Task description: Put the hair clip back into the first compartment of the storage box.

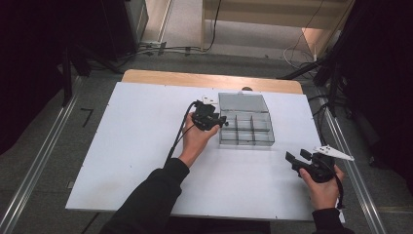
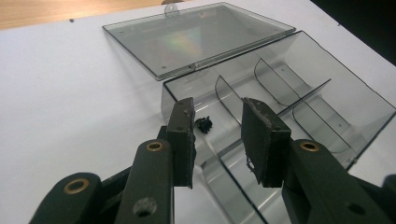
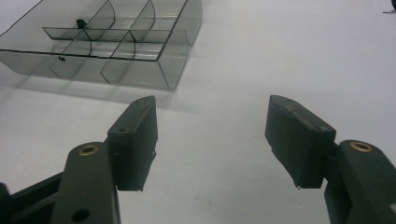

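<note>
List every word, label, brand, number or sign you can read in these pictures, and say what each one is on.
There is no readable text.
The clear compartment box and its open lid bear no print.
The left gripper and the right gripper carry no label or brand.
The white table is blank.
The small black item in the box is too small to show any marking.

Both forearms wear black sleeves [image 1: 146, 195]. Each hand holds a black gripper with brass pivot pins [image 2: 154, 146]: the left gripper [image 1: 221, 122] trails a black cable [image 1: 176, 139], the right gripper [image 1: 291, 158] carries a pale three-cornered plate [image 1: 333, 152]
</note>
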